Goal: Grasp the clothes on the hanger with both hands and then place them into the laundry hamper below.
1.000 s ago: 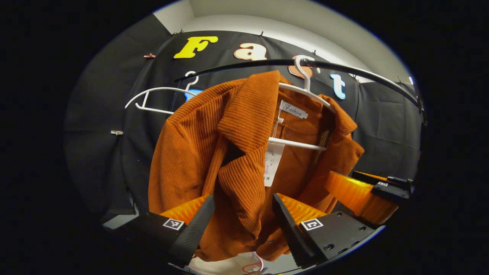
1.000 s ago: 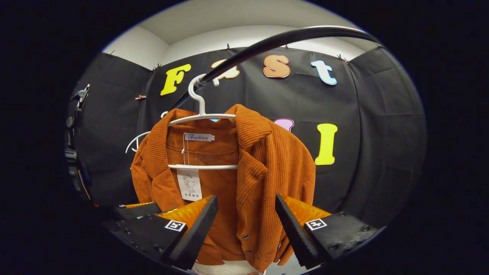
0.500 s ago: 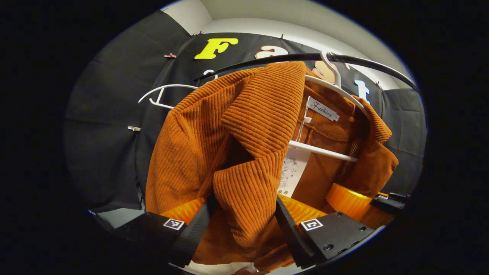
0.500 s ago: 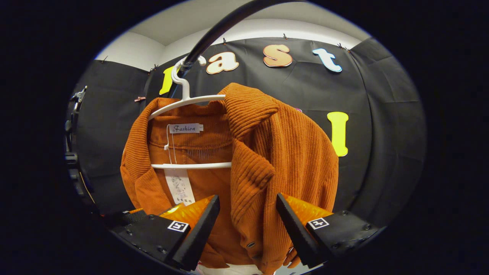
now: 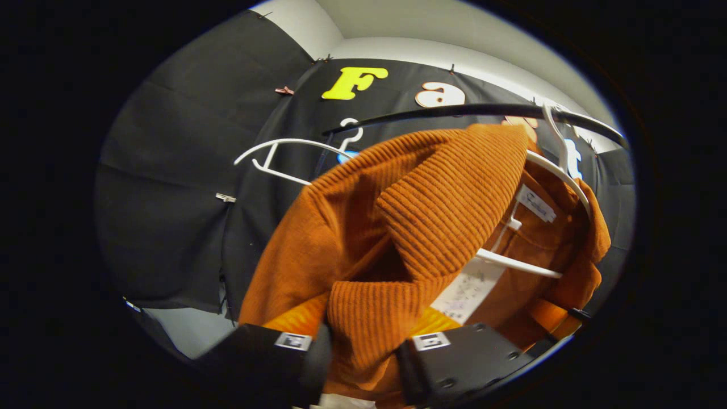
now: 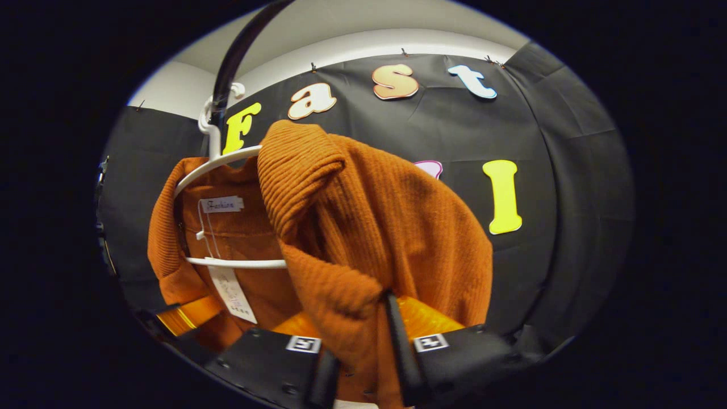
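orange jacket (image 5: 397,227) hanging on white hanger (image 6: 227,165) from black rail (image 5: 483,109); left gripper (image 5: 363,355) fingers clamped on one front edge, right gripper (image 6: 363,355) fingers clamped on other, cloth pinched between each pair

The jacket (image 5: 397,238) hangs on a hanger (image 5: 559,170) hooked over the rail (image 5: 454,111). The left gripper (image 5: 363,358) pinches its near left front edge, the right gripper (image 6: 363,358) its near right edge. Farther left along the rail hangs 1 bare hanger (image 5: 284,153), before the far wall.
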Available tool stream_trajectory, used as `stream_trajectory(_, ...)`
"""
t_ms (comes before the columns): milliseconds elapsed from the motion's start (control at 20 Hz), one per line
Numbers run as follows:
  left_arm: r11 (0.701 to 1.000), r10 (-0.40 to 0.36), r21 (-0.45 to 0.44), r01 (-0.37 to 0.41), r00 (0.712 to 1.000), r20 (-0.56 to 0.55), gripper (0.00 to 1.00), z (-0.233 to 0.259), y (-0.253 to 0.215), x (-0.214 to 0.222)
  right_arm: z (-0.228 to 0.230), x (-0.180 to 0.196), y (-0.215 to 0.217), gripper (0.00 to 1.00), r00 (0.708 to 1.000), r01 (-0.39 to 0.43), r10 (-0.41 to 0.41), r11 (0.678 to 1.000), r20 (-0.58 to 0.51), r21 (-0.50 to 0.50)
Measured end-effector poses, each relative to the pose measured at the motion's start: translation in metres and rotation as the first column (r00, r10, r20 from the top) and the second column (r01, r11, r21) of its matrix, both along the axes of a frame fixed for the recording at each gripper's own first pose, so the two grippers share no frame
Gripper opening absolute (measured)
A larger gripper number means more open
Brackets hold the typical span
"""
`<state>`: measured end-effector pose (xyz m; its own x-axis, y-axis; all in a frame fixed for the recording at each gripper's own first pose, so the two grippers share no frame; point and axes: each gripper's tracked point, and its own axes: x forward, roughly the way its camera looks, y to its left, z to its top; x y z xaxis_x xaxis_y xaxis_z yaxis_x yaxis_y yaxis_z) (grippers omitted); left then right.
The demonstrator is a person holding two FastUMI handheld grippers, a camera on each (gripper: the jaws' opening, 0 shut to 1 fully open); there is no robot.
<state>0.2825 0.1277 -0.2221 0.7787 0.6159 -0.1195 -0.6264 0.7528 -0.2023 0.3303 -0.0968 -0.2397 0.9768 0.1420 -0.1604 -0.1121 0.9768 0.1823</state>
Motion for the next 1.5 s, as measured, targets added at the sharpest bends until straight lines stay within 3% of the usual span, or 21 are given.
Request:
stream_trajectory(50, 1.0, 0.0, 0.014, 0.0, 1.0, -0.001, 0.28, 0.006, 0.002, -0.002, 0.002, -0.002, -0.005, 0.23, 1.0, -0.01, 0.01, 1.0, 0.003, 0.007)
stream_trajectory(100, 1.0, -0.008, 0.026, 0.008, 1.0, -0.019, 0.11, 0.007, 0.004, -0.002, 0.0, 0.001, -0.007, 0.25, 1.0, -0.018, 0.018, 1.0, 0.0, 0.014)
stream_trajectory(250, 0.999, -0.008, 0.039, 0.01, 0.998, -0.059, 0.09, 0.013, 0.012, -0.017, 0.01, -0.007, -0.022, 0.24, 0.999, -0.037, 0.036, 0.997, 0.018, 0.067)
stream_trajectory(550, 0.997, 0.038, 0.064, -0.037, 0.999, -0.01, 0.08, 0.058, 0.018, -0.058, 0.045, -0.021, -0.061, 0.25, 0.995, -0.059, 0.042, 0.981, 0.092, 0.187)
stream_trajectory(750, 0.989, 0.083, 0.115, -0.088, 0.995, 0.056, 0.08, 0.094, 0.024, -0.075, 0.079, -0.019, -0.097, 0.23, 0.982, -0.002, -0.044, 0.969, 0.183, 0.248)
stream_trajectory(800, 0.987, 0.087, 0.13, -0.095, 0.994, 0.067, 0.08, 0.1, 0.022, -0.074, 0.081, -0.016, -0.099, 0.28, 0.982, 0.002, -0.049, 0.969, 0.185, 0.248)
stream_trajectory(850, 0.984, 0.088, 0.148, -0.098, 0.993, 0.076, 0.09, 0.108, 0.023, -0.075, 0.082, -0.012, -0.098, 0.23, 0.981, 0.003, -0.05, 0.971, 0.188, 0.24)
stream_trajectory(900, 0.98, 0.088, 0.169, -0.103, 0.992, 0.091, 0.08, 0.118, 0.024, -0.076, 0.084, -0.009, -0.099, 0.32, 0.979, 0.006, -0.052, 0.973, 0.195, 0.23)
stream_trajectory(1000, 0.971, 0.084, 0.209, -0.112, 0.987, 0.137, 0.08, 0.141, 0.029, -0.075, 0.094, 0.002, -0.103, 0.23, 0.974, 0.012, -0.061, 0.975, 0.218, 0.221)
stream_trajectory(1200, 0.954, 0.044, 0.286, -0.091, 0.985, 0.165, 0.08, 0.174, 0.044, -0.056, 0.109, 0.023, -0.109, 0.28, 0.964, 0.031, -0.074, 0.985, 0.254, 0.167)
stream_trajectory(1500, 0.951, -0.019, 0.308, -0.007, 0.997, 0.079, 0.08, 0.149, 0.068, -0.019, 0.089, 0.05, -0.11, 0.23, 0.975, 0.024, -0.041, 0.997, 0.217, 0.08)
